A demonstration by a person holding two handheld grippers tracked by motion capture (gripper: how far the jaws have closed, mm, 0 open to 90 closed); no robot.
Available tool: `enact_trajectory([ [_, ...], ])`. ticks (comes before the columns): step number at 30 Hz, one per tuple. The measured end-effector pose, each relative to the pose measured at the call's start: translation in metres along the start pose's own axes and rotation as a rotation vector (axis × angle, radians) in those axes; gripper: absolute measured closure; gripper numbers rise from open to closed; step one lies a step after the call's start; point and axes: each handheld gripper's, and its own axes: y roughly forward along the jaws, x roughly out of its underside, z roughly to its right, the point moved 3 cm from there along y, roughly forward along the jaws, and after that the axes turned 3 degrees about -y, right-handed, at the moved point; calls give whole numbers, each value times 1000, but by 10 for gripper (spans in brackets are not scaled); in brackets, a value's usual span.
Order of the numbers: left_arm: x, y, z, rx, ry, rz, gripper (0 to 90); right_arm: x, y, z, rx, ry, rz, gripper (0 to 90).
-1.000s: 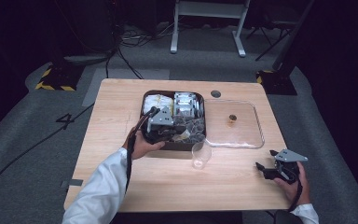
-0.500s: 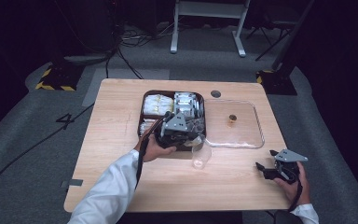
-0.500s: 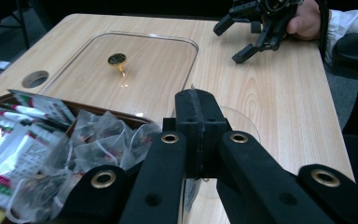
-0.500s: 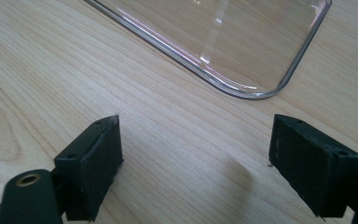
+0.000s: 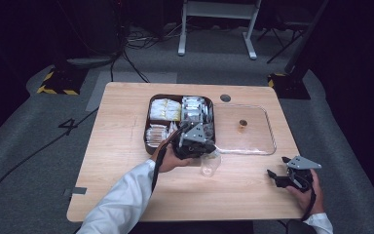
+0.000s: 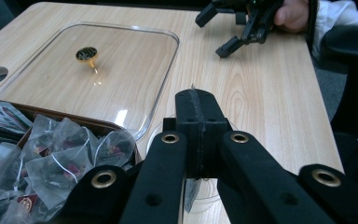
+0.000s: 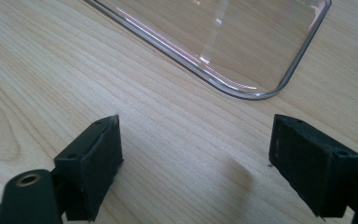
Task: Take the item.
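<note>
My left gripper (image 5: 208,149) (image 6: 197,108) hangs at the front right corner of the dark tray (image 5: 148,132), right beside a clear glass (image 5: 209,165). Its jaws are pressed together on a thin translucent tea bag (image 6: 189,193), which dangles under them. More tea bags (image 6: 70,158) and sachets fill the tray. My right gripper (image 5: 274,178) (image 7: 196,163) rests low over the table near the front right, jaws wide apart with bare wood between them. It also appears far off as the other gripper (image 6: 223,32) in the left gripper view.
A clear lid (image 5: 260,139) (image 7: 242,70) with a gold knob (image 5: 243,125) (image 6: 86,53) lies flat to the right of the tray. A round cable hole (image 5: 225,98) sits behind it. Bare wood stretches along the table's left side and front edge.
My left gripper has moved from over the tray's middle rightward and down to the tray's front right corner by the glass, still shut. The right gripper has stayed put.
</note>
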Motion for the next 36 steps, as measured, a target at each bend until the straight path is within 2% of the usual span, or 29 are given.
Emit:
enact_trajectory([
  [10,3,12,0,8,-11,-14,890,0,0,0,0,0,0,175],
  [14,5,16,-1,-13,-11,-31,822,0,0,0,1,-1,1,175],
  [17,5,17,-1,-6,-1,-39,811,0,0,0,2,-1,1,175],
  [30,6,12,-2,-30,2,-41,719,0,0,0,2,-1,1,175],
  [36,5,4,-4,-71,6,-39,598,0,0,0,2,-1,1,175],
])
